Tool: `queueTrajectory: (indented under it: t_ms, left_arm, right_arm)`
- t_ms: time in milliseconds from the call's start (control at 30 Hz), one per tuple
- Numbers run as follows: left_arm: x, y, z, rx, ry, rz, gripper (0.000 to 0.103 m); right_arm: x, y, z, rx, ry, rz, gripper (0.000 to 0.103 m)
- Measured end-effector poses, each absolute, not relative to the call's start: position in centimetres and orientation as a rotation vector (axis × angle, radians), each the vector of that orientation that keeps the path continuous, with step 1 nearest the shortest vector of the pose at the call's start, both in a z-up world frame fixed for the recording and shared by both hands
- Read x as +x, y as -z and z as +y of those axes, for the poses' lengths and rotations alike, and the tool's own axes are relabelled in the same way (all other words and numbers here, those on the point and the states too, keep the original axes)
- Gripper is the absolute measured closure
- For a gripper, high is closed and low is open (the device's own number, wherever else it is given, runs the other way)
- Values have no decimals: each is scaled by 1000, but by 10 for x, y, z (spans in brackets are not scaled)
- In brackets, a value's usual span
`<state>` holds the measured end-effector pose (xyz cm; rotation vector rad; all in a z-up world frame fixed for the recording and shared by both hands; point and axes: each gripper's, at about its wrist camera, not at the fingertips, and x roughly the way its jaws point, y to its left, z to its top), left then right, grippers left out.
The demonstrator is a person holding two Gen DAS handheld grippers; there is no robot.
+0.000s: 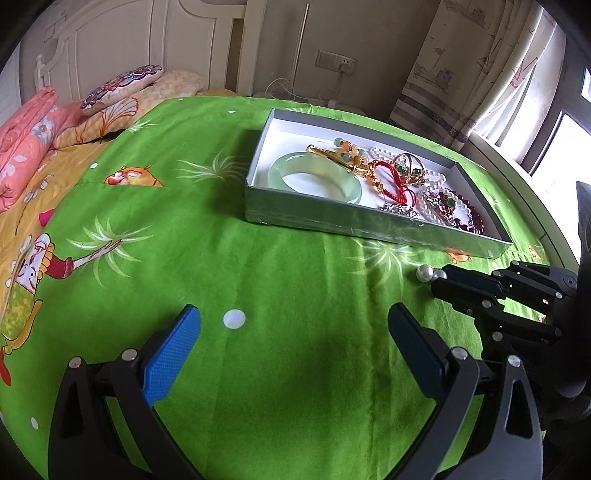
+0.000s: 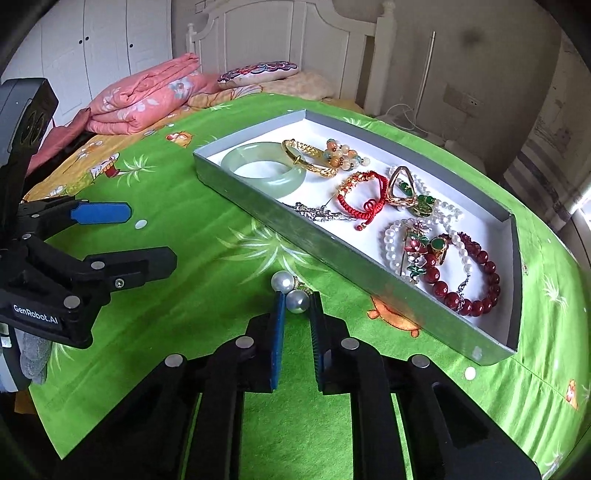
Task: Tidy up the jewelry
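While the right gripper pinches one pearl of the earrings on the bedspread just before the tray's near wall, lift slowly so both pearls clear it. The left gripper hangs open, empty.

Soft daylight enters from the overexposed window at far right; fisheye edges curve and darken; focus is sharp.

Both wrist cameras are looking steeply down along their jaws, close over the green bedspread. Each is facing the headboard, sharing the grey jewelry box and pearl earrings; each is catching the other gripper at its edge.
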<state>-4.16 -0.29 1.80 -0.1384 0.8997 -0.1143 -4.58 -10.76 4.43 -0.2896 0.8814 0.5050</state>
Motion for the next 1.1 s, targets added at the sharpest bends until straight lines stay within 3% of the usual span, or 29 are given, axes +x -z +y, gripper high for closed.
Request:
queueTrajectory:
  t_ms: [433,667,800,833,900,1100]
  left_arm:
    - [-38,-24,-88,90,251,886,6]
    - [-14,-16,-127,171,284,904,44]
    - [-17,-19,-125,164,319,883,79]
    - [-18,-19,-124,165,322,879,84]
    - [-20,-19,-122,161,322,876,90]
    - [-19,-18,-116,118,334,878,90]
  right_arm:
    - [-84,-56,-172,-191,-415,838,90]
    - [-90,-58,-207,-117,-370,838,90]
    - [-90,-58,-211,-95,-378,837,90]
    - [-90,-58,-211,-94,-380,837,90]
    - [-89,-58,-211,-94,-382,838,90]
    - [-89,-57,-209,-102,-377,838,90]
